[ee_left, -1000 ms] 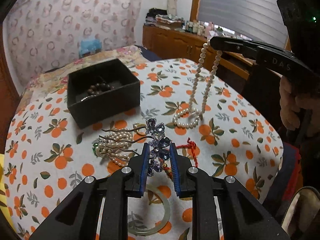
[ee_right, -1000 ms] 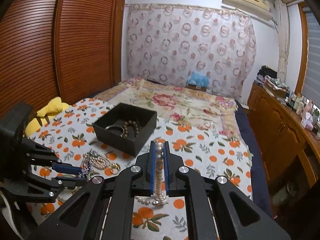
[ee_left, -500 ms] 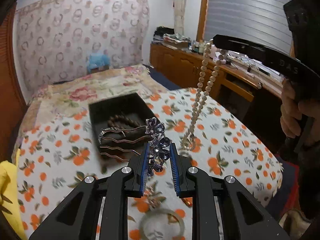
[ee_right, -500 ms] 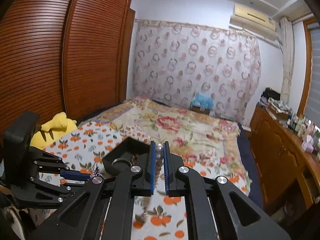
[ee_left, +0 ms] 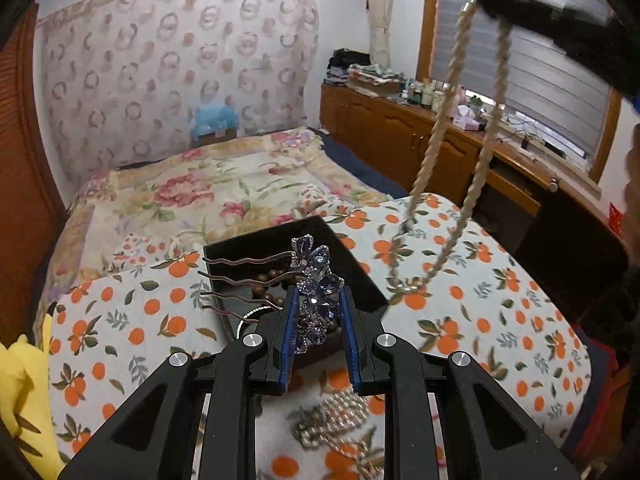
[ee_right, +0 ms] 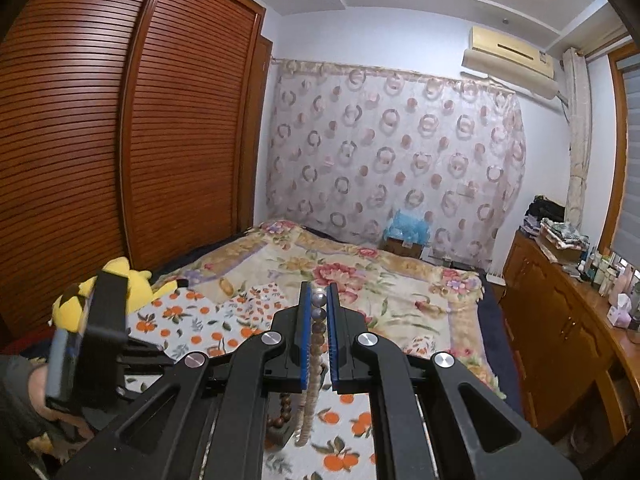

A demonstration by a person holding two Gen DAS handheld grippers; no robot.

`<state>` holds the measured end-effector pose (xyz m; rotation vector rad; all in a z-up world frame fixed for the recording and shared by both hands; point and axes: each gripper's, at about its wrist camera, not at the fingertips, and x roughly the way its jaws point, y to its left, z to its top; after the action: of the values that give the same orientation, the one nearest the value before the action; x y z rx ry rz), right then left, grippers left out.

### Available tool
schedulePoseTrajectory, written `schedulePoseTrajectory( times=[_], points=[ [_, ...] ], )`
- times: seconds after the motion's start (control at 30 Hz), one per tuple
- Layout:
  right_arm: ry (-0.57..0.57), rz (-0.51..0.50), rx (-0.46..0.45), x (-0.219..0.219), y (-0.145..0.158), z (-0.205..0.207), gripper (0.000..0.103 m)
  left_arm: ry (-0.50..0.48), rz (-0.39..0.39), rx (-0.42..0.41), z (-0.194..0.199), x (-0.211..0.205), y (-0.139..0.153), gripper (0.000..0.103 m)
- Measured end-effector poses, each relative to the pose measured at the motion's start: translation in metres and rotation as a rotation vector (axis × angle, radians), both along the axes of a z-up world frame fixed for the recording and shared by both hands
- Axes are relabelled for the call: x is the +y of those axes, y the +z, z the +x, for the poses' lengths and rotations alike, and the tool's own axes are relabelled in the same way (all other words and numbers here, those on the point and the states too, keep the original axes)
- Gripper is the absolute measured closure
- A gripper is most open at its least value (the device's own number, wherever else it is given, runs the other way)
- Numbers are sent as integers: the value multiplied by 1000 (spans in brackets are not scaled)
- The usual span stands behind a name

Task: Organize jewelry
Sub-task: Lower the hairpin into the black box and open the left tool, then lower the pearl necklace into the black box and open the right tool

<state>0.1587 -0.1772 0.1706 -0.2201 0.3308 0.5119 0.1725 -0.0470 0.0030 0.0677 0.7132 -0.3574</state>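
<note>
My left gripper [ee_left: 319, 312] is shut on a blue crystal flower hair comb [ee_left: 316, 280] whose wavy metal prongs point left, and holds it above the near edge of the black jewelry box [ee_left: 348, 256]. Brown beads [ee_left: 268, 280] lie inside the box. My right gripper [ee_right: 319, 304] is shut on a pearl necklace [ee_right: 316, 320]. In the left wrist view the necklace [ee_left: 436, 216] hangs in a long blurred loop, its low end just right of the box, clear of the cloth. The right gripper's body [ee_left: 560, 12] shows at the top right there.
An orange-print cloth [ee_left: 480, 320] covers the bed. More pearl jewelry [ee_left: 336, 424] lies on it below my left gripper. A yellow plush toy [ee_right: 120, 284] sits at the left. A wooden dresser [ee_left: 440, 136] with bottles runs along the right wall. A wardrobe [ee_right: 100, 140] stands left.
Both grippers have risen and moved toward the box. The hair comb left the cloth and now hangs over the box. The pearl necklace was lifted clear of the cloth and swings.
</note>
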Motion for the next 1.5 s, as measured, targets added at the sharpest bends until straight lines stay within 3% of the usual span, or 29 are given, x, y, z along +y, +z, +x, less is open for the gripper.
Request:
schedulePoseTrajectory(
  times=[0.23,0.3,0.33,0.87,1.27,1.5],
  points=[
    [-9,-6,8,7,3,23,95,24,-3,43,25,-2,-17,83],
    [-7,-8,12,10,3,28,95,33,-6,43,28,-1,-19,68],
    [-6,-10,14,12,2,31,95,35,-14,39,27,1,-19,66],
    [7,-8,37,41,-6,51,95,123,-53,-1,-14,54,-12,63],
    [2,-8,35,60,-2,63,95,147,-61,-1,-39,73,-21,59],
    [5,-83,108,71,-35,75,94,154,-45,-22,-52,72,-19,50]
  ],
)
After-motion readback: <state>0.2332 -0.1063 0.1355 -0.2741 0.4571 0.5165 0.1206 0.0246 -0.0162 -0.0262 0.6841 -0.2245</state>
